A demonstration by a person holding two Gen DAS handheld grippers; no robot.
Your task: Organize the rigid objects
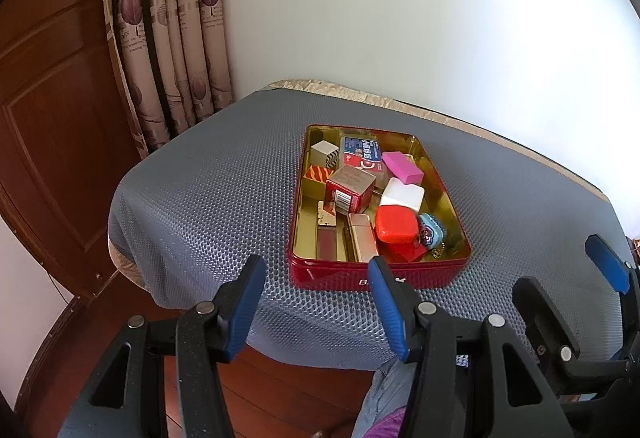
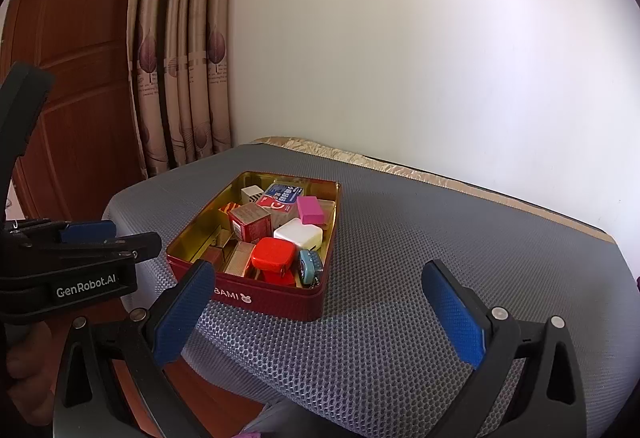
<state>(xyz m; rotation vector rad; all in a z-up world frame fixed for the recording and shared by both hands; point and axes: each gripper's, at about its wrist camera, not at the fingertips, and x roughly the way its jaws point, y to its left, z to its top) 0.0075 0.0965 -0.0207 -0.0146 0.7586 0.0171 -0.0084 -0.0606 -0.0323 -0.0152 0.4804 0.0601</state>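
Both tongs [image 1: 316, 302] [image 2: 320, 314] gape before filled tin [image 2: 276, 308]

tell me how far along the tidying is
Done: the small items, such as the pink block, white box and red case, lie jumbled in the red tin. In hand: nothing; left gripper and right gripper are open and empty. Left: arranging them, if that is wanted.

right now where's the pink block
The pink block lies in the red tin, toward its far right corner, just beyond the white box and right of the blue-and-red card.
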